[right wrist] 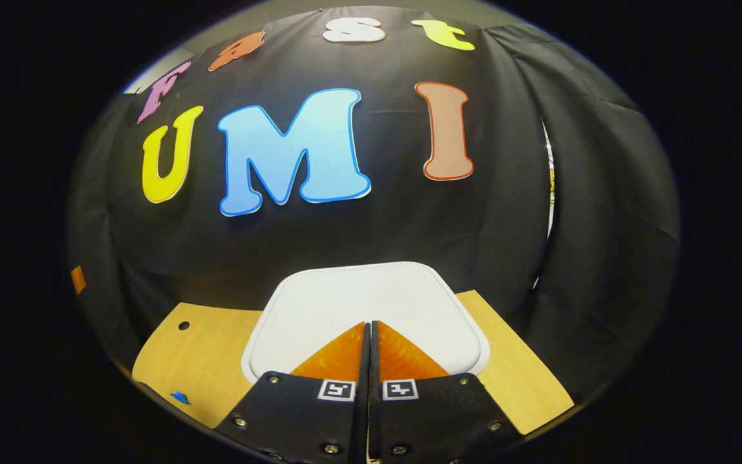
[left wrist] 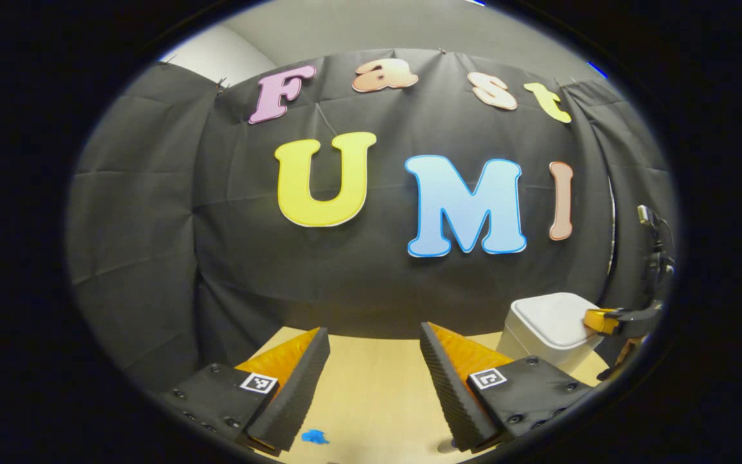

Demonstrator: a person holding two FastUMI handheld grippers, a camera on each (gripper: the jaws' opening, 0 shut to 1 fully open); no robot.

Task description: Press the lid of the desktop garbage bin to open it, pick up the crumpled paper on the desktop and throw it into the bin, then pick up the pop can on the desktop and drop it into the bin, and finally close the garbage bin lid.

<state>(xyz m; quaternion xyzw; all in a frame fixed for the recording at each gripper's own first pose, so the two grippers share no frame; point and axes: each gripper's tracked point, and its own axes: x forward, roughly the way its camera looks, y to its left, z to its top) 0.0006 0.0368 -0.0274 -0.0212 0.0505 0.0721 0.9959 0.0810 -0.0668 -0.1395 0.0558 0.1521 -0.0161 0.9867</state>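
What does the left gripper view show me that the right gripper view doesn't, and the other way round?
Left gripper view: the left gripper, jaws wide apart above the wooden table, and the white garbage bin from the side, with the right gripper at its top edge. Right gripper view: that gripper's jaws shut together over the closed lid, seen from above, and a small hole in the tabletop. Shared: the bin, the table, a blue mark on it and the black cloth wall.
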